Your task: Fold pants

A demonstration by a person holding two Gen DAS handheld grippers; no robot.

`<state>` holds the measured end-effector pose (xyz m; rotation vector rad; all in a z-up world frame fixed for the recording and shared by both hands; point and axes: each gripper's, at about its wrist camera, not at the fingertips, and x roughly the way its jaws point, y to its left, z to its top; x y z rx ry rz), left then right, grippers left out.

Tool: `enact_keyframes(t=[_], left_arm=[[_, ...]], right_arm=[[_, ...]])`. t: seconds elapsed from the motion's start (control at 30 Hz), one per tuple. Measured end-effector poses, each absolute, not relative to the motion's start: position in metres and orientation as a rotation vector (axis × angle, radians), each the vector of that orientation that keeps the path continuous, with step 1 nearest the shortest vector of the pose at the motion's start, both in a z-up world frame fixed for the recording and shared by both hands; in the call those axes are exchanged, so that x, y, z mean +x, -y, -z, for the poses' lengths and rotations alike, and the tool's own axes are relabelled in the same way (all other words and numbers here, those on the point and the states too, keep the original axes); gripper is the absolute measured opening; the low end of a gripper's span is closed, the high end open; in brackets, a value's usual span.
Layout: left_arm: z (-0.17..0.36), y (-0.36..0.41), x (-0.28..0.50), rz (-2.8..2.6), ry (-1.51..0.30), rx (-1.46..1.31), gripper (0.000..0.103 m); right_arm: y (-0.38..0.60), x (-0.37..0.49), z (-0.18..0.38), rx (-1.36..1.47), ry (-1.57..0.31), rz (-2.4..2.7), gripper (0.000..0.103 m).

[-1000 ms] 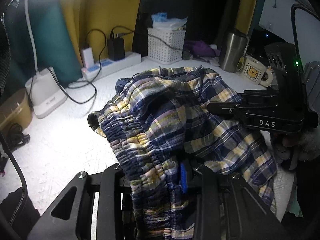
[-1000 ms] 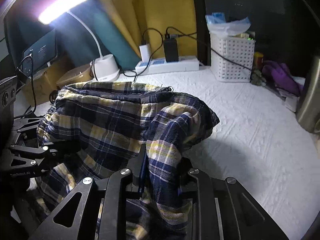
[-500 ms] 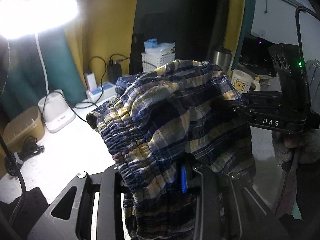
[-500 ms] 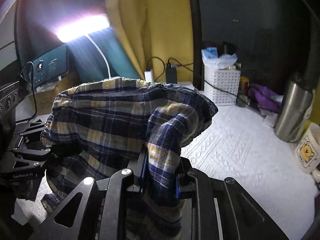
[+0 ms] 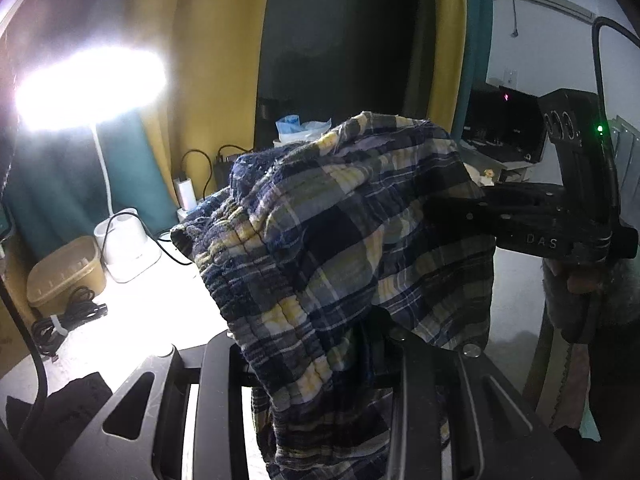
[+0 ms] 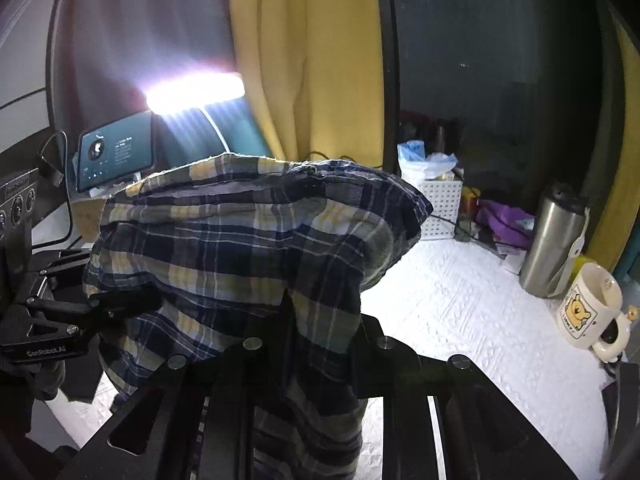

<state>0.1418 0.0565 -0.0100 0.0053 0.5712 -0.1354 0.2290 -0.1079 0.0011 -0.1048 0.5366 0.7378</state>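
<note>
The navy, yellow and white plaid pants (image 5: 340, 220) hang bunched in the air above the white table cover (image 6: 480, 320), held up by both grippers. In the left wrist view my left gripper (image 5: 312, 340) is shut on the elastic waistband end, and fabric drapes down over its fingers. My right gripper (image 5: 436, 210) comes in from the right and bites the far side of the cloth. In the right wrist view my right gripper (image 6: 320, 332) is shut on a fold of the pants (image 6: 248, 232). There the left gripper (image 6: 136, 302) clamps the cloth's left side.
A lit desk lamp (image 5: 88, 88) stands at the back left beside a tan box (image 5: 64, 272) and black cables (image 5: 68, 316). A white basket (image 6: 440, 204), steel tumbler (image 6: 556, 240) and bear mug (image 6: 588, 308) line the back right. A screen (image 6: 116, 156) glows at left.
Both grippers have risen with the pants still clamped, lifting the cloth off the table. The table now sits lower in both views and the lamp head has come into sight.
</note>
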Motion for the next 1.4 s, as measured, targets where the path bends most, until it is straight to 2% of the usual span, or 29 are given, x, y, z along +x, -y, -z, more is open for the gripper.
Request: enact_keyframes(t=[1.07,1.4], left_arm=[[-0.031,-0.079,0.051,0.075,-0.41,0.042,0.031],[-0.024,-0.103,0.013,0.007,-0.406,0.038,0.031]], right_arm=[[0.102,0.128,-0.068,-0.112,-0.34,-0.808,0.021],[0.071,0.106,-0.06,-0.115,-0.35,-0.881,0.021]])
